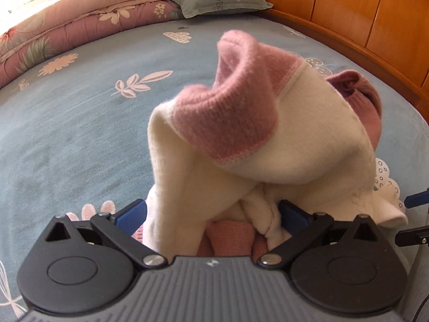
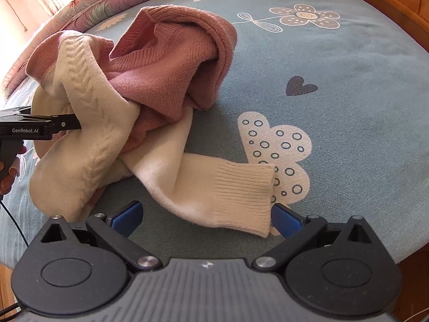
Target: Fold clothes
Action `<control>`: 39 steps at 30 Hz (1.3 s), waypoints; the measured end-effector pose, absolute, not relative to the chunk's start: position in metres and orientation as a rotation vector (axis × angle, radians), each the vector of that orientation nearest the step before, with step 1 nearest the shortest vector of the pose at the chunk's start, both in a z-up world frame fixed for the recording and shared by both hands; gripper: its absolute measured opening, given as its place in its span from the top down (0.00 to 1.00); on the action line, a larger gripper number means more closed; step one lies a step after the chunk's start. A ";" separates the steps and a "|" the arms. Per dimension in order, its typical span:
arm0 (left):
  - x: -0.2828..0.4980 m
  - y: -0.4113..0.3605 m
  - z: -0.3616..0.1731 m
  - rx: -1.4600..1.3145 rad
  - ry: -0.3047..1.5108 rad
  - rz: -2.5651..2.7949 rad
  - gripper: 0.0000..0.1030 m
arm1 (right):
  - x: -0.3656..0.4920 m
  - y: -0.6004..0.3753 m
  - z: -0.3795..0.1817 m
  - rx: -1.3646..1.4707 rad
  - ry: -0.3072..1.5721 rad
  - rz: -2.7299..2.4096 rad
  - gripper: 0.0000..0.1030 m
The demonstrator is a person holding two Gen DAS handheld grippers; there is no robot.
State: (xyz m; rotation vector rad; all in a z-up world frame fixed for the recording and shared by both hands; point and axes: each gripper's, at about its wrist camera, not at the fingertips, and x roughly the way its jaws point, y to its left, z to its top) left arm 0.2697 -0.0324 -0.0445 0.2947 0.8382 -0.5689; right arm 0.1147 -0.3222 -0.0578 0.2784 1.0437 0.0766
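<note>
Sweater (image 2: 150,86), pink and cream, lay crumpled in a heap on the bed (image 2: 335,86), nothing folded yet. Its cream sleeve cuff (image 2: 241,196) trailed out toward the right gripper (image 2: 206,217), whose fingers stood apart around the cuff. The left gripper (image 1: 211,214) had its fingers apart, with cream fabric bunched between them. By my judgement, spreading flat and all folds remained.

The sweater (image 2: 161,80) is soft knit: fuzzy cream cable-knit with ribbed cuffs, plus a finer dusty-pink knit with a fluffy ribbed collar (image 1: 236,107). The bedsheet (image 2: 348,80) is matt woven cotton, a bit pilled. The headboard (image 1: 362,13) is glossy varnished wood. The quilt (image 1: 80,21) looks like smooth printed cloth. Gripper bodies are matt black plastic with shiny metal pivots, and the fingers (image 2: 126,218) are blue plastic.
</note>
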 end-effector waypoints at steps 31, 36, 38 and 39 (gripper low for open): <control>0.305 -0.028 -0.035 0.519 0.720 -0.545 0.01 | 0.130 -0.321 -0.059 0.243 1.040 0.085 0.00; 0.297 -0.042 -0.031 0.571 0.659 -0.554 0.01 | 0.132 -0.315 -0.061 0.232 1.048 0.092 0.00; 0.301 -0.045 -0.030 0.592 0.649 -0.505 0.00 | 0.131 -0.315 -0.061 0.230 1.048 0.090 0.00; 0.307 -0.043 -0.030 0.581 0.663 -0.467 0.00 | 0.131 -0.315 -0.060 0.229 1.047 0.089 0.00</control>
